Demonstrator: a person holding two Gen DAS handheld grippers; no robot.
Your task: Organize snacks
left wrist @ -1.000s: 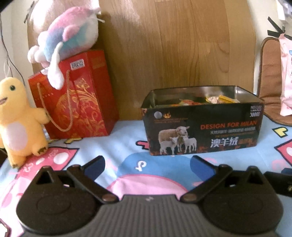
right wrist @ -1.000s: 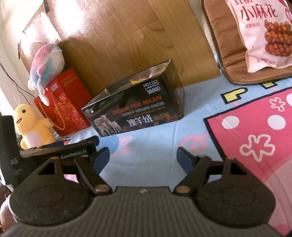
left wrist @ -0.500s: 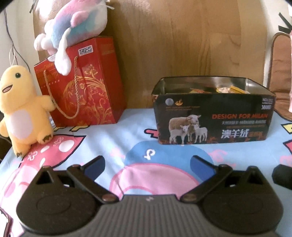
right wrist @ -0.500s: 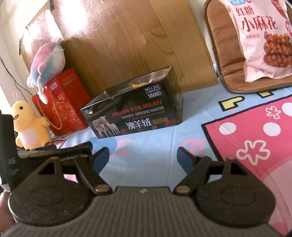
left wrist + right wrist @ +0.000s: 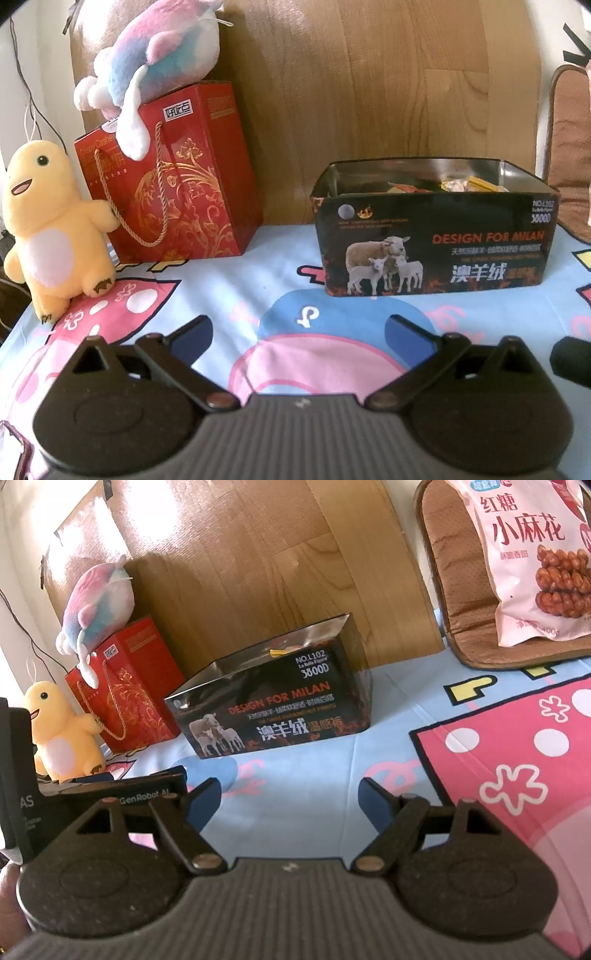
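A black open tin (image 5: 432, 236) printed with sheep stands on the cartoon bedsheet; wrapped snacks (image 5: 454, 184) show inside it. It also shows in the right wrist view (image 5: 273, 716). A pink bag of twisted dough snacks (image 5: 532, 557) leans on a brown cushion (image 5: 458, 590) at the far right. My left gripper (image 5: 299, 332) is open and empty, hovering in front of the tin. My right gripper (image 5: 291, 794) is open and empty, to the right of the left gripper's body (image 5: 110, 794).
A red gift bag (image 5: 173, 192) stands left of the tin with a pastel plush (image 5: 159, 55) on top. A yellow plush (image 5: 48, 229) stands at the far left. A wooden board (image 5: 369, 92) backs them. A pink patterned patch (image 5: 517, 757) covers the sheet at right.
Both grippers have drawn back and shifted; the tin now sits further right in the left wrist view, and the snack bag shows larger in the right wrist view. Both stay open.
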